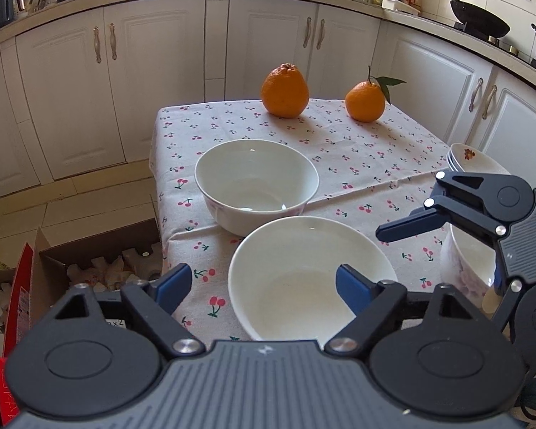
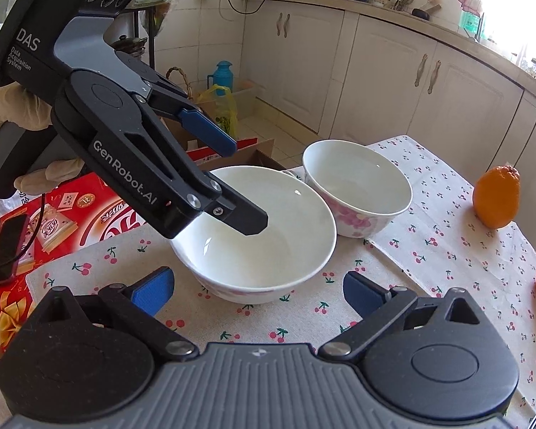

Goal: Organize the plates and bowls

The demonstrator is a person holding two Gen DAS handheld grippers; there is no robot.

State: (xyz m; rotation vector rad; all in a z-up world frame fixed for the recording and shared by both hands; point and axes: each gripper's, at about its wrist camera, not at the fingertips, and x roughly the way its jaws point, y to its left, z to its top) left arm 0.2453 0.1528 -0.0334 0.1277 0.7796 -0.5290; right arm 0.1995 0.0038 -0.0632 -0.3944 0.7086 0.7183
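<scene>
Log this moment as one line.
left gripper: open, astride near white ceramic bowl rim | right gripper: open, empty | floral bowl: untouched

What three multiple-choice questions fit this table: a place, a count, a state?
1. One finger of the left hand-held gripper is: A inside the near bowl; B in the sink; C on the floor.
2. Oranges on the table: A one; B two; C four.
3. The right hand-held gripper is: A shut on a plate; B open; C shut on a spoon.
Answers: A, its finger dips past the rim; B, both stand at the far end; B, its fingers stand wide apart.
</scene>
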